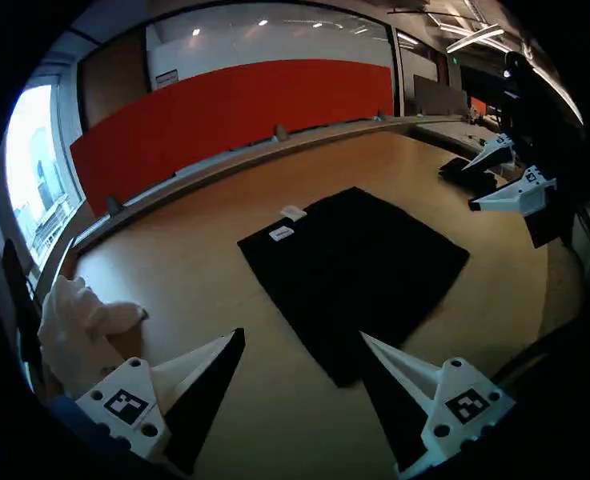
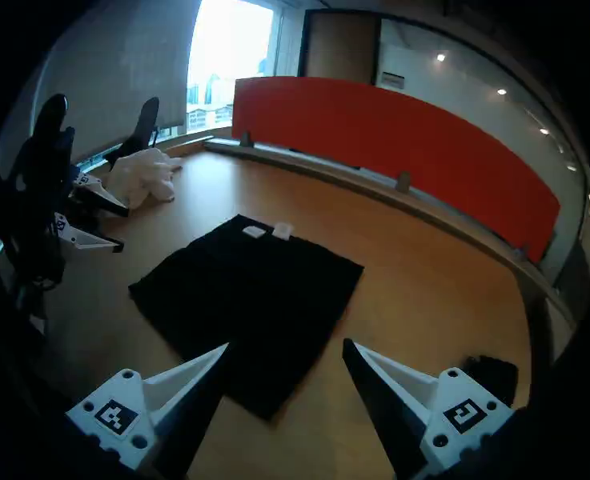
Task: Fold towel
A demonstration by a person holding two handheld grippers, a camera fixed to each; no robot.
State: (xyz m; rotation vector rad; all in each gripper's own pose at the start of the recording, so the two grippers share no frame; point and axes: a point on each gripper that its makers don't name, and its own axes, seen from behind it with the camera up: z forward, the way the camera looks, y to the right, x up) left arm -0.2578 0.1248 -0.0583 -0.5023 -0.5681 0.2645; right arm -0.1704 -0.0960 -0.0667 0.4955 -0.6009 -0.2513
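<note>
The black towel [image 1: 355, 264] lies flat on the table [image 1: 190, 264] just ahead of both — the left gripper [image 1: 301, 334] and the right gripper [image 2: 286, 344] gape wide, holding nothing — so each should likely pinch one corner of the same edge, low and even.

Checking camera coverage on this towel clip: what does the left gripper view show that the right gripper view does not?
Left gripper view adds the right claw seen from afar, open and held over the table beside the towel, plus strip lights on the ceiling. Right gripper view adds the left claw seen from afar, open, on the window side. Shared: the black towel lying flat on the wooden table, white tags at one of its edges, a white cloth at the table's end, and the red partition.
</note>
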